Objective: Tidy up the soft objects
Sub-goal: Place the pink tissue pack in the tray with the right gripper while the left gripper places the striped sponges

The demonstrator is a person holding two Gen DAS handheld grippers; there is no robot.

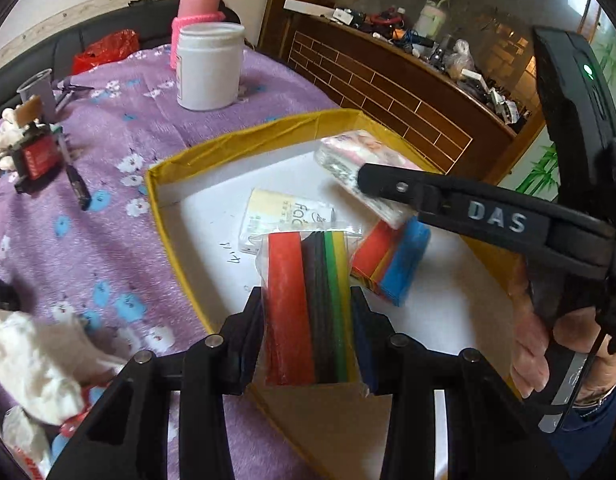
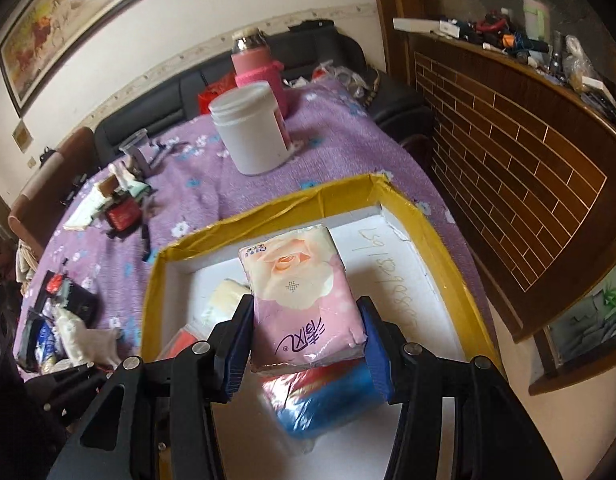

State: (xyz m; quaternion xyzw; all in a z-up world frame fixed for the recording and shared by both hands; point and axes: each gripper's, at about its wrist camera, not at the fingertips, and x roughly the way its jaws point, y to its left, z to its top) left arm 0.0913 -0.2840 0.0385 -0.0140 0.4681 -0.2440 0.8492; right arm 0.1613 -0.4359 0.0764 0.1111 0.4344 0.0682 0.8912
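The yellow-walled box (image 1: 164, 184) on the purple floral cloth (image 1: 108, 128) serves as the landmark. Well to its left, a small heap of oddments (image 1: 32, 148) is left on the cloth, and behind the box one white jar (image 1: 210, 66) and one pink-sleeved flask (image 1: 198, 4) are seen upright.

Over the near part of the box, a clear bag of coloured foam strips (image 1: 308, 300) is clamped between the fingers of the left gripper (image 1: 308, 320), presumably so that it can be laid inside with the others. Beyond it, one small tissue packet (image 1: 268, 216) is lying flat on the box floor, and one bundle of red, yellow and blue sponge cloths (image 1: 392, 258) is lying to its right.

Above that bundle, one pink rose-printed tissue pack (image 2: 304, 292) is squeezed between the pads of the right gripper (image 2: 306, 344), held clear of the floor, probably for setting down in the bare right half. Four soft items are thus counted: two resting in the box, two carried over it.
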